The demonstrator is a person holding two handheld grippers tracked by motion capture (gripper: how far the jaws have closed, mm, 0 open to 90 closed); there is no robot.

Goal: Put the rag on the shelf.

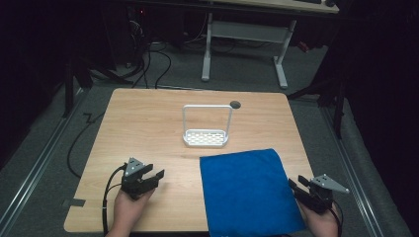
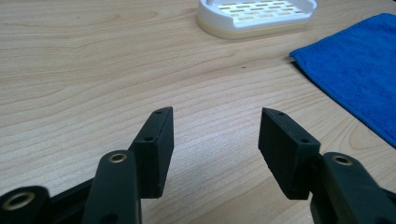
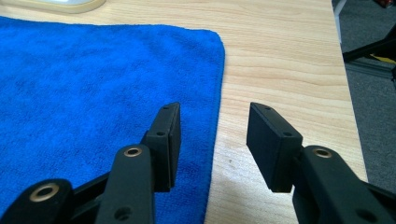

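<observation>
While both tongs gaped empty, the right tongs (image 3: 212,140) straddled the blue cloth's (image 1: 244,190) right edge, nearer than the left tongs (image 2: 215,149)

Blue cloth (image 1: 247,190) near edge & forearms cut off at frame bottom.

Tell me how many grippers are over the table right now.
2. The left gripper is at the table's near-left, open over bare wood. The right gripper is at the near-right, open at the right edge of the blue cloth.
</observation>
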